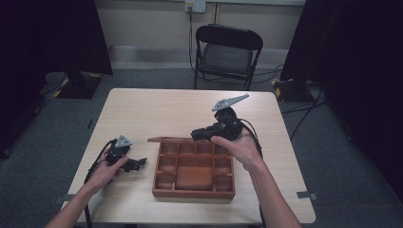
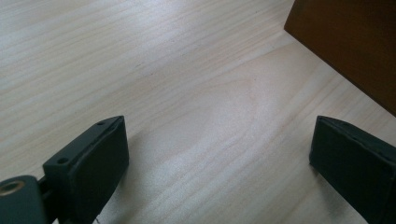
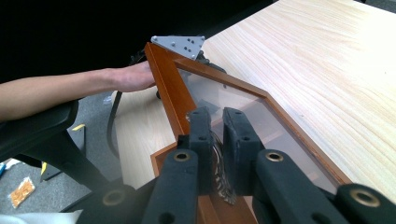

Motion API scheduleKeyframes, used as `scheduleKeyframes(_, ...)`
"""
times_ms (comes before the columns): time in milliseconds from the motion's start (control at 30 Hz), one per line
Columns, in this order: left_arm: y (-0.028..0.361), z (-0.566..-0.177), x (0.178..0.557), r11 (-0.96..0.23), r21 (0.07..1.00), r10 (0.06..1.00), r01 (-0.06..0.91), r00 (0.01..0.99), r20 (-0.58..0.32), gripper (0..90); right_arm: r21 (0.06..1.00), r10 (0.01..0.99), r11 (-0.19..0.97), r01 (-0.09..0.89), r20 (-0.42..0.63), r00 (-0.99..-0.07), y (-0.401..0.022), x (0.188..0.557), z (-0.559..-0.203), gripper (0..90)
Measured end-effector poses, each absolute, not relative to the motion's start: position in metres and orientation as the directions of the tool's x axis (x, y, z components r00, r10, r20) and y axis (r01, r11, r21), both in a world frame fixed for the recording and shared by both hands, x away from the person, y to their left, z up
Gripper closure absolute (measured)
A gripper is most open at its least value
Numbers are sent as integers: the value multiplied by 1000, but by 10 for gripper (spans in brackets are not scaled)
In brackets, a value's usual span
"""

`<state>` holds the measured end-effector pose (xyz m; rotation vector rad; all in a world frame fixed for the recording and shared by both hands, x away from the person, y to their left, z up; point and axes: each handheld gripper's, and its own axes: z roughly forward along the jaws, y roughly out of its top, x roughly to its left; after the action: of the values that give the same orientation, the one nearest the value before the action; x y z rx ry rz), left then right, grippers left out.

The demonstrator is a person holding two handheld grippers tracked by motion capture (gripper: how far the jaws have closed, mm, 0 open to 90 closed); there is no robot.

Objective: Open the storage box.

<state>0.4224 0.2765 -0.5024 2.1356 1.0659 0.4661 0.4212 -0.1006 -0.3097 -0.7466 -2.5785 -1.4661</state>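
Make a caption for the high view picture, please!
Right gripper lifts the wooden box's lid; left gripper rests nearby.

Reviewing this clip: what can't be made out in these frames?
- Whether the wooden box holds anything: high view, compartments too small and dark.
- What the right gripper clamps on the glass lid: right gripper view, its own fingers cover the spot.
- The box's form: left gripper view, cut off by the top right corner.

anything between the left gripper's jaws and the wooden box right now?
No. In the left gripper view, bare table runs from the open left gripper to the wooden box; the high view agrees.
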Motion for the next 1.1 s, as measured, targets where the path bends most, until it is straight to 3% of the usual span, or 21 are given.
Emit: scheduleKeyframes(1100,277,-502,423,-423,720,801,550,599,13,42,806,379,396,439,292,-878,-102,431,-304,831)
